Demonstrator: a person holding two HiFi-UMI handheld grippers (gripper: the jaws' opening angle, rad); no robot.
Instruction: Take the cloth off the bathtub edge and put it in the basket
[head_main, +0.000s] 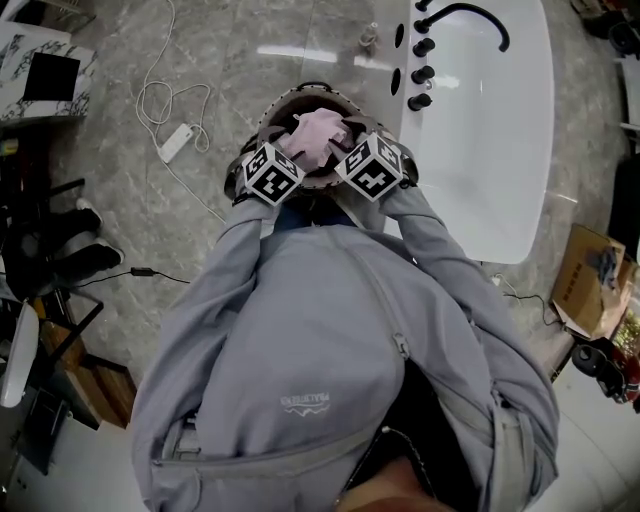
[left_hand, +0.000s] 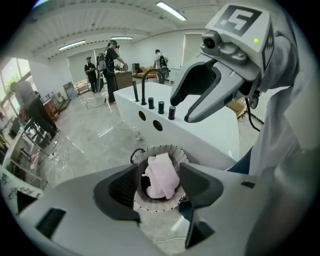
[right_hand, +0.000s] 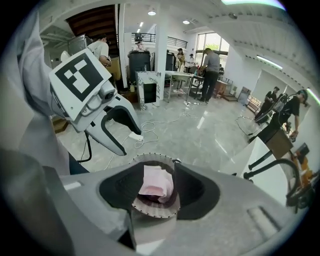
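Note:
A pink cloth (head_main: 318, 135) lies crumpled inside a round basket (head_main: 312, 88) that stands on the floor beside the white bathtub (head_main: 490, 130). Both grippers hang just above the basket's mouth, the left gripper (head_main: 285, 152) on its left side and the right gripper (head_main: 352, 150) on its right. In the left gripper view the jaws of the left gripper (left_hand: 159, 172) stand apart, with the cloth (left_hand: 161, 177) lying below in the basket (left_hand: 165, 148). The right gripper (right_hand: 159, 175) also has its jaws apart over the cloth (right_hand: 156, 184), and its pads do not press on it.
A black faucet (head_main: 470, 15) and knobs sit on the tub's near end. A white power strip with cable (head_main: 175, 142) lies on the grey floor to the basket's left. A cardboard box (head_main: 590, 280) stands at the right, dark furniture (head_main: 50, 260) at the left. People stand far off.

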